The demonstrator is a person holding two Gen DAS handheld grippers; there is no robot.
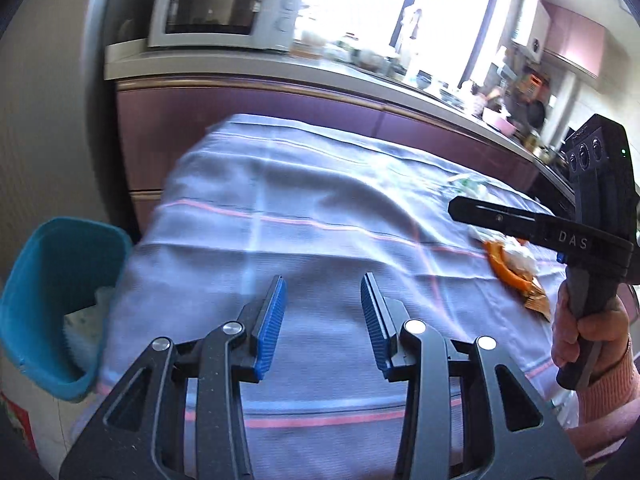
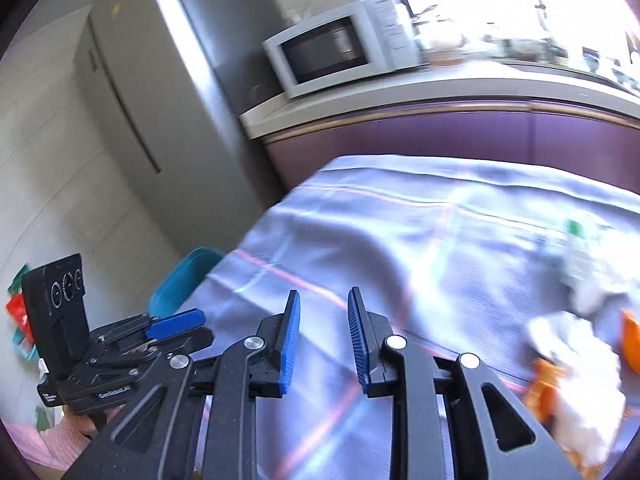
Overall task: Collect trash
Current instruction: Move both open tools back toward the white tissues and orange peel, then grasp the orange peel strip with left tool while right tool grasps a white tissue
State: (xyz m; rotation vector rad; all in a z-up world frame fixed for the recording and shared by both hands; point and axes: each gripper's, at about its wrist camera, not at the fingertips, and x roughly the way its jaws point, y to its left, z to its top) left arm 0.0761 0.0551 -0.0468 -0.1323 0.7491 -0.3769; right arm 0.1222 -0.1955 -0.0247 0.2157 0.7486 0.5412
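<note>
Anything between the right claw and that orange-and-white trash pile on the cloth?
Nothing visible. The right claw is open and empty over bare cloth, with the trash pile off to its right.

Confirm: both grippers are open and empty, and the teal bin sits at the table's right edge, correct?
Not quite. The bin is at the table's left edge, as the left wrist view shows. The left gripper and right gripper are open and empty.
</note>
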